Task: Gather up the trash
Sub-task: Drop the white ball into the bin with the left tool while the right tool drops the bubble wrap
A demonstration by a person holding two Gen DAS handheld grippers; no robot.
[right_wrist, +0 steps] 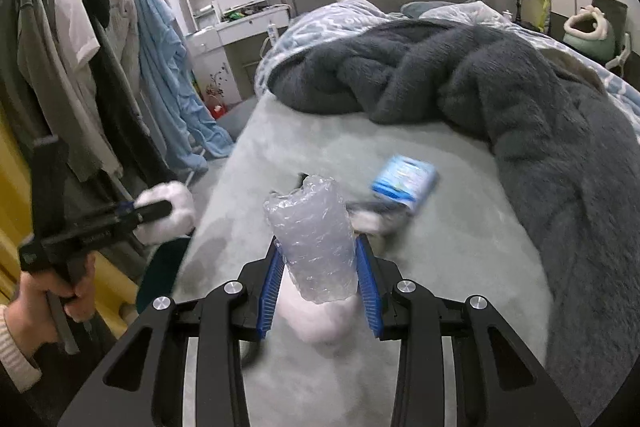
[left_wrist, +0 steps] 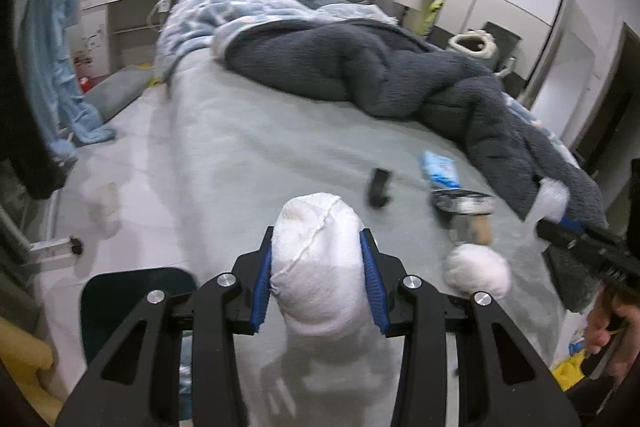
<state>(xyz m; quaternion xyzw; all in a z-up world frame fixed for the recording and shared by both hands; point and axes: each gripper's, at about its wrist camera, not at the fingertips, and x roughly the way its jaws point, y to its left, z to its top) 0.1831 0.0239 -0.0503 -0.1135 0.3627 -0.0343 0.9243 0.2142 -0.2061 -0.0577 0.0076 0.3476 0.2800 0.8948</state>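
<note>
My left gripper (left_wrist: 318, 259) is shut on a white wad of tissue (left_wrist: 316, 267) and holds it above the bed's near edge; it also shows in the right wrist view (right_wrist: 160, 213). My right gripper (right_wrist: 318, 267) is shut on a crumpled clear plastic wrap (right_wrist: 312, 243), over a white paper ball (right_wrist: 316, 315) that lies on the bed. That ball shows in the left wrist view (left_wrist: 478, 269). A blue tissue pack (right_wrist: 404, 183), a small black object (left_wrist: 378, 189) and a dark flattened wrapper (left_wrist: 464, 201) lie further up the sheet.
The bed (right_wrist: 460, 267) has a pale green sheet and a heaped grey blanket (right_wrist: 500, 87). A dark green bin (left_wrist: 136, 303) stands on the floor by the bed's left corner. Clothes hang on a rack (right_wrist: 80, 67) at left. A vanity (right_wrist: 236, 27) stands beyond.
</note>
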